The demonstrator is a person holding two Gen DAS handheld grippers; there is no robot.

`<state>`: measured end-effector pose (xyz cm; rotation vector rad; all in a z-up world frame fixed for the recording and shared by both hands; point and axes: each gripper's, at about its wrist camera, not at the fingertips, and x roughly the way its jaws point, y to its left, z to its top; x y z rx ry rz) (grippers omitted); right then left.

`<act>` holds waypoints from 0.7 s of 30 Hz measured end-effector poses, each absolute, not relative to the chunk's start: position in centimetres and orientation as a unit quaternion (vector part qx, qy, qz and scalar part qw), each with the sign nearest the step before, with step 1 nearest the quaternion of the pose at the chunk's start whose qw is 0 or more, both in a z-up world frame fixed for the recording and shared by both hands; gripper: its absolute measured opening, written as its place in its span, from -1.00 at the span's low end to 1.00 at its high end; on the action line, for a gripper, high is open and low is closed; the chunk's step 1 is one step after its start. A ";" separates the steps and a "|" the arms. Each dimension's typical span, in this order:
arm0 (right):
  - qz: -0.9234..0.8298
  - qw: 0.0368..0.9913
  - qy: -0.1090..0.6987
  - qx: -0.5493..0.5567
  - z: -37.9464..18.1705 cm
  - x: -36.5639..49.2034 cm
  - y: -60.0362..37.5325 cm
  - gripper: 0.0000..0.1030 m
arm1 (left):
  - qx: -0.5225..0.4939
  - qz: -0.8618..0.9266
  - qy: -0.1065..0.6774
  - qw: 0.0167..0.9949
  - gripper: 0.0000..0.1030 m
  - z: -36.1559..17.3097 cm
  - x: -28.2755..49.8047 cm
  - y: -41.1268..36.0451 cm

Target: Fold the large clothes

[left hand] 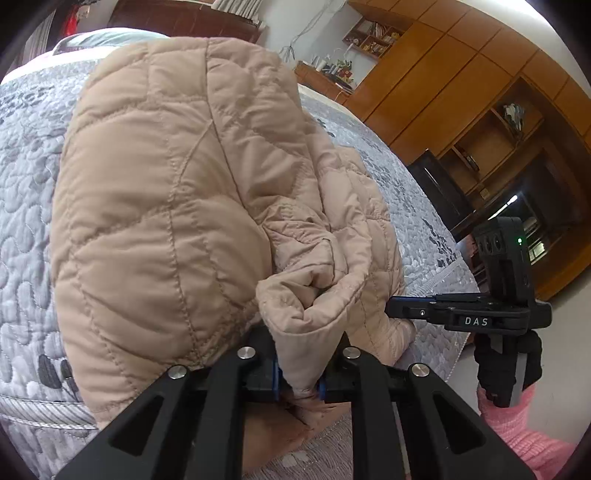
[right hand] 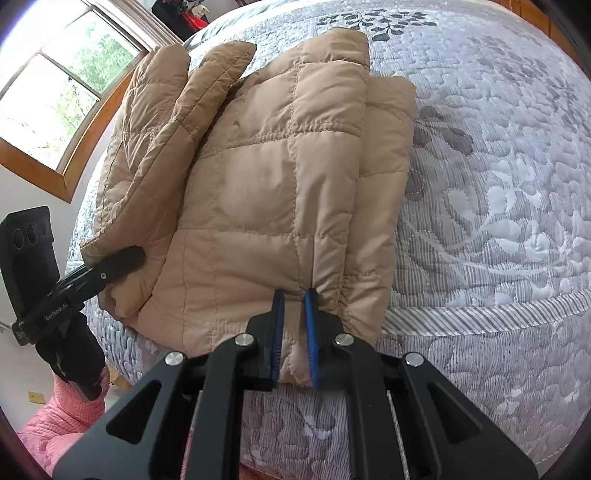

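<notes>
Beige quilted padded jacket (right hand: 258, 177) lies folded on a grey-and-white quilted bedspread with a leaf pattern (right hand: 498, 184), its near edge at the bed's side. The right gripper (right hand: 294, 332) has its blue-padded jaws pinching the jacket's hem between them, fabric bunching just ahead. The left gripper (left hand: 299, 384) has its jaws pressed on a bunched fold of the same jacket, which bulges up beyond them.

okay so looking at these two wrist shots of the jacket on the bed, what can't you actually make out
- Left wrist view: the jacket fills the frame, hiding most of the bedspread behind it.
- Left wrist view: shelf items too small to identify.
- Right wrist view: the left tool tips are buried in a fold.
</notes>
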<state>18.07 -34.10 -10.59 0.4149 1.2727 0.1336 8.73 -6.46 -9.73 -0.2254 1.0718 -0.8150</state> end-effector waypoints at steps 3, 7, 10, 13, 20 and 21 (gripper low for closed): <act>0.059 0.780 0.592 0.193 -10.7 18.3 -33.8 -0.80 | -0.114 -0.378 0.501 0.770 -0.71 -9.5 8.8 -5.9; 0.058 0.782 0.595 0.176 -9.8 18.6 -33.1 -0.72 | -0.131 -0.381 0.503 0.765 -0.58 -7.5 8.4 -3.7; 0.054 0.787 0.593 0.163 -8.7 18.8 -32.5 -0.64 | -0.149 -0.382 0.503 0.761 -0.37 -5.6 7.7 -2.0; 0.054 0.793 0.587 0.156 -7.6 19.1 -32.3 -0.52 | -0.164 -0.383 0.491 0.765 -0.30 -3.3 7.0 0.0; 0.090 0.806 0.556 0.179 -2.9 21.4 -31.2 0.35 | -0.114 -0.248 0.458 0.846 -0.29 -1.0 9.6 3.9; 0.096 0.804 0.557 0.183 -2.5 21.9 -31.4 0.49 | -0.098 -0.218 0.462 0.854 -0.29 -1.4 10.3 4.3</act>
